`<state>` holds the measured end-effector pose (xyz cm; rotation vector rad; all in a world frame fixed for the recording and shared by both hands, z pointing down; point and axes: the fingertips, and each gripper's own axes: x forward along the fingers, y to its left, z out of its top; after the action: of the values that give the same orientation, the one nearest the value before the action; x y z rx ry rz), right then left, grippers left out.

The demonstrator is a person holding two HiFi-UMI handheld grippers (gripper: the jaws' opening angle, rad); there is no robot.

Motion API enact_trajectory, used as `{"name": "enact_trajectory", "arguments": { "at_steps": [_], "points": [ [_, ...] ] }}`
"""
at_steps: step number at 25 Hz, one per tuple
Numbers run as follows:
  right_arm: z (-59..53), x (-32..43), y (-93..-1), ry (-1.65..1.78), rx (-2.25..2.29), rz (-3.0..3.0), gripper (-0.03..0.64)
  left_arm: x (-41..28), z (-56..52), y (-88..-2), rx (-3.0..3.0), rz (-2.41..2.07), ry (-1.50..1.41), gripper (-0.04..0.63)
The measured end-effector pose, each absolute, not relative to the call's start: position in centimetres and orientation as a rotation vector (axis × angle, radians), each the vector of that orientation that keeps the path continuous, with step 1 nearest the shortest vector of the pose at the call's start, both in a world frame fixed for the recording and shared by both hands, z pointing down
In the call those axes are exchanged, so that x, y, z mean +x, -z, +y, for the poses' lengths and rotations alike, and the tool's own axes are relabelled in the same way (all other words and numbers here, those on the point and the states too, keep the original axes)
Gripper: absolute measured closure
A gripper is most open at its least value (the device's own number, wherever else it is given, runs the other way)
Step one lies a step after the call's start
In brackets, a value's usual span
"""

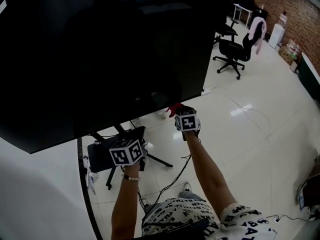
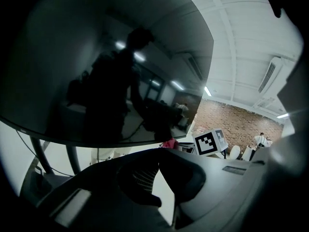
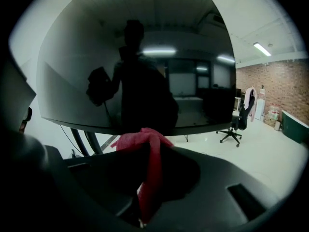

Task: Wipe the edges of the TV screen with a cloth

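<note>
Between the fingers of your right gripper [image 3: 147,151], the red cloth [image 3: 150,173] is pinched tight with a tuft poking past the tips. I'd guess that's so it can rub the bottom edge of the TV screen [image 1: 100,49] just above. Your left gripper [image 2: 158,151] is closed on nothing, parked lower. No readable brand on the TV, and your shirt print's cut off.

Open-plan office: black swivel chairs [image 1: 231,52] on a glossy white tiled floor [image 1: 250,124], a desk [image 1: 244,10] by the brick wall [image 1: 300,14], ceiling strip lights [image 3: 261,49], a ceiling air-con unit [image 2: 269,75], a big TV [image 1: 100,54].
</note>
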<state>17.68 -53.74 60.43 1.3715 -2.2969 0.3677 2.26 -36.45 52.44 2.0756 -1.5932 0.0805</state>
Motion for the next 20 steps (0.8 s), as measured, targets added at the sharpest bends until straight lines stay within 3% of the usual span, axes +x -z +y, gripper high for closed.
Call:
{"name": "enact_trajectory", "arguments": {
  "at_steps": [11,20],
  "points": [
    [-59.5,30.5,-59.0,-0.370,1.537,-2.244,0.558,12.8,-41.0,-53.0,2.119,-1.493,-0.053,0.600],
    [-59.8,31.6,-51.2,-0.103,1.566,-2.345,0.558,15.3,-41.6,-52.6,2.115,-1.513,-0.095,0.600]
  ]
}}
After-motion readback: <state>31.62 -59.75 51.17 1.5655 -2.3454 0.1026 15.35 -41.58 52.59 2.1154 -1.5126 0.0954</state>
